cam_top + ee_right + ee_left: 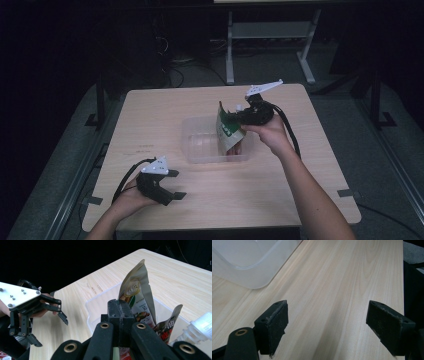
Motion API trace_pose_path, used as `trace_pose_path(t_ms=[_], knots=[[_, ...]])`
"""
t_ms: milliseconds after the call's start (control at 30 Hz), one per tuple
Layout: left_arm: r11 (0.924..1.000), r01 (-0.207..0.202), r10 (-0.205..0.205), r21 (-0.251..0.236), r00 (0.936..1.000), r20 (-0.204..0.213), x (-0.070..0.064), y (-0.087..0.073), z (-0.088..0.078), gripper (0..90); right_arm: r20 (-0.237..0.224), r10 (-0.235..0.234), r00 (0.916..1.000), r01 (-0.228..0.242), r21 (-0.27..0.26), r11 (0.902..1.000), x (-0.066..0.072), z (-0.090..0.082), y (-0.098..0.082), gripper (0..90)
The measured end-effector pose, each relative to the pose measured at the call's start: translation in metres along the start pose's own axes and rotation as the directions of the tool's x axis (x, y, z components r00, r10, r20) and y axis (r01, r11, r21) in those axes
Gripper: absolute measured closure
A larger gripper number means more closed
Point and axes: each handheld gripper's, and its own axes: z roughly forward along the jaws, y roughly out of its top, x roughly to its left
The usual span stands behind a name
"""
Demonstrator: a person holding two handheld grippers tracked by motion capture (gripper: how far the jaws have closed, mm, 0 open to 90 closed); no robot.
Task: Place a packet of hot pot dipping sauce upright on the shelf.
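A clear plastic bin (200, 150) stands in the middle of the wooden table. Over its right part my right gripper (237, 116) is shut on the top of a green and white snack bag (228, 130), which hangs upright with its lower end inside the bin. In the right gripper view the shut jaws (120, 308) pinch that bag (136, 293) at its lower edge. My left gripper (170, 186) rests near the table's front left, open. In the left gripper view its pads (277, 321) stand wide apart over bare wood with nothing between them.
A second pouch (170, 322) with red print stands in the bin (96, 302) behind the held bag. A white bottle top (202, 327) shows at the right edge. The bin's corner (254, 277) lies ahead and left of the left gripper. Dark floor and metal stands surround the table.
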Motion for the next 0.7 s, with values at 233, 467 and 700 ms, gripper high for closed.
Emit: trace_pose_path(t_ms=[233,467,700], knots=[[1.0000,0.010,-0.010,0.001,0.9999,0.005,-0.001,0.000,0.001,17.5,0.026,-0.009,0.9996,0.009,0.001,1.0000,0.001,0.000,0.000,90.0],[1.0000,-0.003,0.003,0.007,1.0000,0.004,0.000,0.000,0.002,17.5,0.040,-0.017,0.9991,0.018,-0.023,0.9996,0.003,-0.003,0.000,78.0],[0.9999,-0.006,0.006,0.011,1.0000,0.002,0.001,0.000,0.001,17.4,0.051,-0.034,0.9981,0.036,-0.039,0.9986,0.006,-0.011,0.001,63.6]])
